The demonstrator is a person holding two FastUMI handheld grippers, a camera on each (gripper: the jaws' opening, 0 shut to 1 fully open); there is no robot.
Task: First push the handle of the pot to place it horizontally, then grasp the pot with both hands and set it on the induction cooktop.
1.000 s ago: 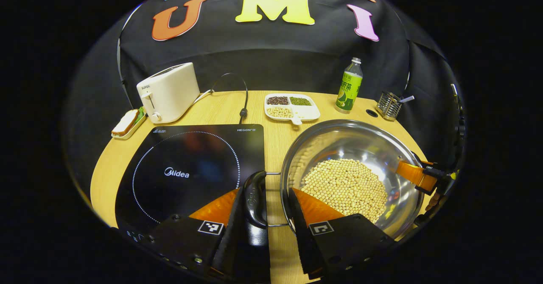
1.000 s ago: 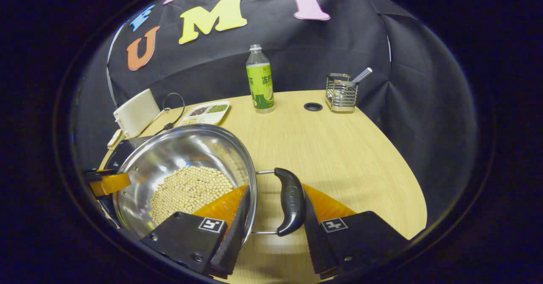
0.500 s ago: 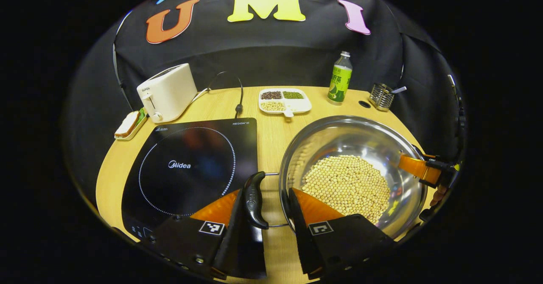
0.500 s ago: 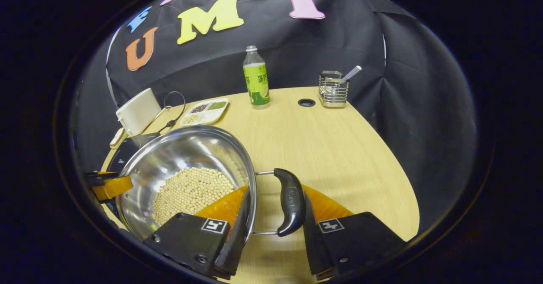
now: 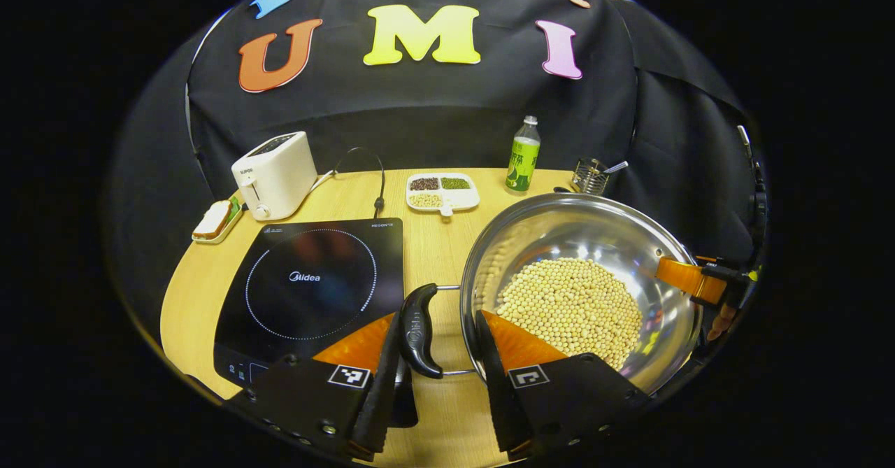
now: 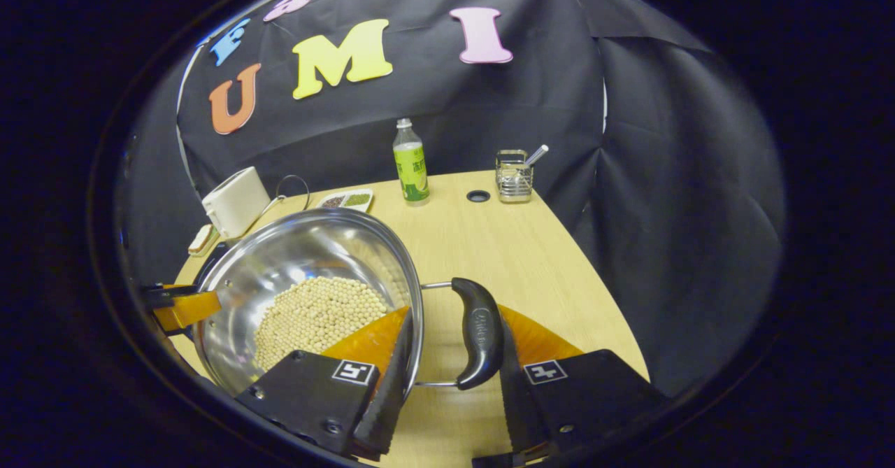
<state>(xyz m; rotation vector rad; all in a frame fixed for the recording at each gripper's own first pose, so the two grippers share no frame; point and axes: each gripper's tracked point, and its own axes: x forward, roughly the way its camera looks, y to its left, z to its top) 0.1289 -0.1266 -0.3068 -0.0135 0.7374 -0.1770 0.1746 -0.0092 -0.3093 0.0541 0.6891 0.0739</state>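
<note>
One stainless steel pot (image 5: 594,244) with two black side handles is held above the wooden table (image 5: 433,244), to the right of one black induction cooktop (image 5: 314,286) that lies toward the table's left edge. The pot is shiny, wide and shallow, and holds a heap of pale soybeans (image 5: 570,307). The left gripper (image 5: 437,366) has its two fingers around the pot's left handle (image 5: 417,328), one finger outside the handle and one inside the pot rim; whether both press on it cannot be told. In the right gripper view, the right gripper (image 6: 451,377) straddles the right handle (image 6: 479,331) in the same manner, grip pressure equally unclear. Along the table's far edge stand one white toaster (image 5: 274,174), one divided dish of grains (image 5: 442,192), one green-labelled bottle (image 5: 523,157) and one wire utensil holder (image 5: 591,176). One small tray (image 5: 217,220) sits at the left edge. Black cloth walls enclose the booth.
</note>
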